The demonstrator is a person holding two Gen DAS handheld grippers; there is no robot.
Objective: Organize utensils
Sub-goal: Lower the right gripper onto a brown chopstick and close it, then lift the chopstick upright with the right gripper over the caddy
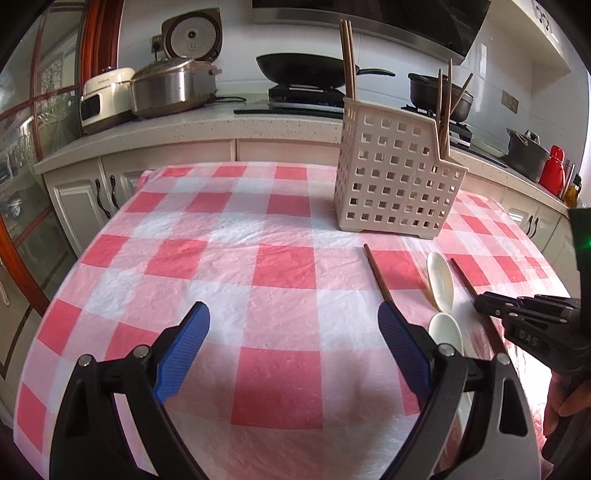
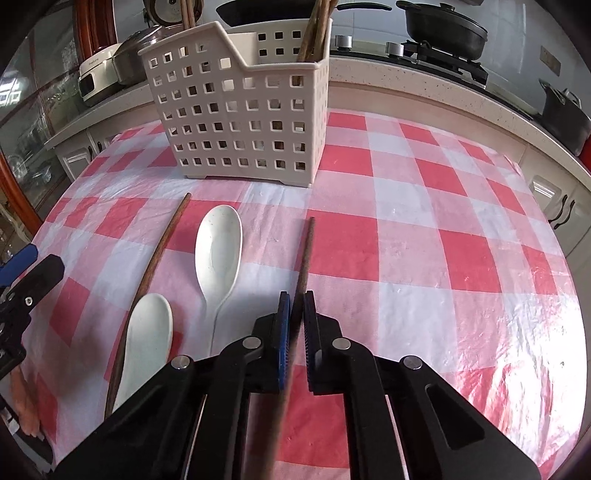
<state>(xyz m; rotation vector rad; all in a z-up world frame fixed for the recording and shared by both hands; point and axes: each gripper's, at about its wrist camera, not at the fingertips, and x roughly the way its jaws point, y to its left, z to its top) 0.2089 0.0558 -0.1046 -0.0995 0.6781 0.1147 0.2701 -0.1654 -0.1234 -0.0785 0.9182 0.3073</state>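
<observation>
A white perforated utensil basket point(image 1: 395, 177) point(image 2: 243, 110) stands on the checked tablecloth with several chopsticks upright in it. My right gripper point(image 2: 297, 299) point(image 1: 484, 302) is shut on a brown chopstick point(image 2: 306, 254) point(image 1: 463, 280) that points toward the basket, just above the cloth. A second chopstick point(image 2: 162, 243) point(image 1: 378, 273) and two white spoons point(image 2: 218, 251) point(image 2: 147, 339) point(image 1: 441, 280) point(image 1: 445, 328) lie left of it. My left gripper point(image 1: 293, 321) is open and empty over the cloth, left of the utensils.
The red-and-white checked tablecloth point(image 1: 221, 266) covers the table. Behind it a kitchen counter point(image 1: 184, 125) carries rice cookers, a wok point(image 1: 306, 68) and black pots point(image 2: 443, 26). Cabinets stand below the counter.
</observation>
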